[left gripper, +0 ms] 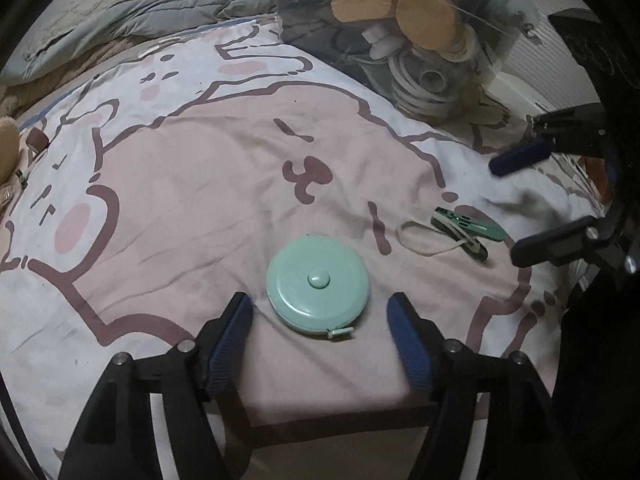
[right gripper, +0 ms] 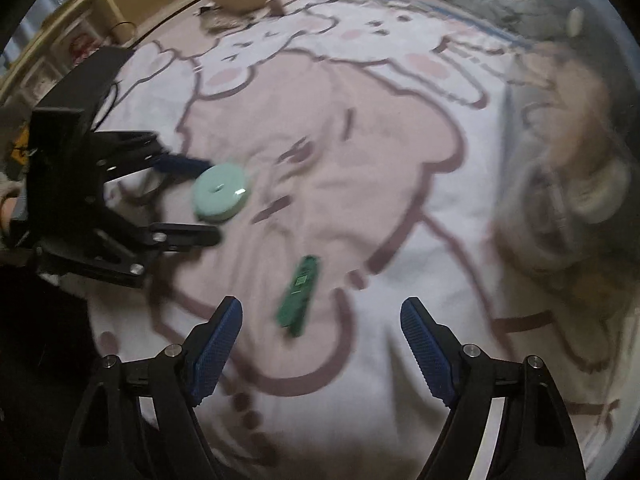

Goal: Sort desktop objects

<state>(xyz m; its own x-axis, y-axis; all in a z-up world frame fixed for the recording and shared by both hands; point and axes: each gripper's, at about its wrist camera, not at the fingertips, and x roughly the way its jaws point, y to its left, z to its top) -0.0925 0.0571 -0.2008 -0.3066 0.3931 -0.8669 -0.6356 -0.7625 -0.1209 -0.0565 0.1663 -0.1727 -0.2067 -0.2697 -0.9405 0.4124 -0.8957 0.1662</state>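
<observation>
I'm working over a soft pink-and-white cartoon bedsheet (left gripper: 192,184), and that's my biggest worry: it's wrinkled and gives under pressure, so any downward push w/ the fingers can bunch fabric into the grip or tilt whatever I'm after. Next, the clear storage box (left gripper: 420,40) at the far edge, already holding wooden lids, cable coils and tape rolls; it sits well apart from the loose items, so a weak hold means a drop on the way over, imo. The left gripper (left gripper: 320,308) is spread wide w/ nothing pinched, its blue pads either side of the mint tape measure (left gripper: 318,284), which lies flat on the sheet just ahead of the tips. It's a smooth round puck, so if I close off-centre it prob squirts out sideways, and the little pull tab near the right pad could snag. The right gripper (right gripper: 320,312) is also spread and empty, w/ the green clothespin (right gripper: 300,292) lying on the sheet between its tips; that view is blurred, so alignment is hard to judge. The clothespin sits near the tape measure and both grippers are close, so they could bump. Smallest: the pale rubber band (left gripper: 432,240) looped against the clothespin may drag along or flick off.
</observation>
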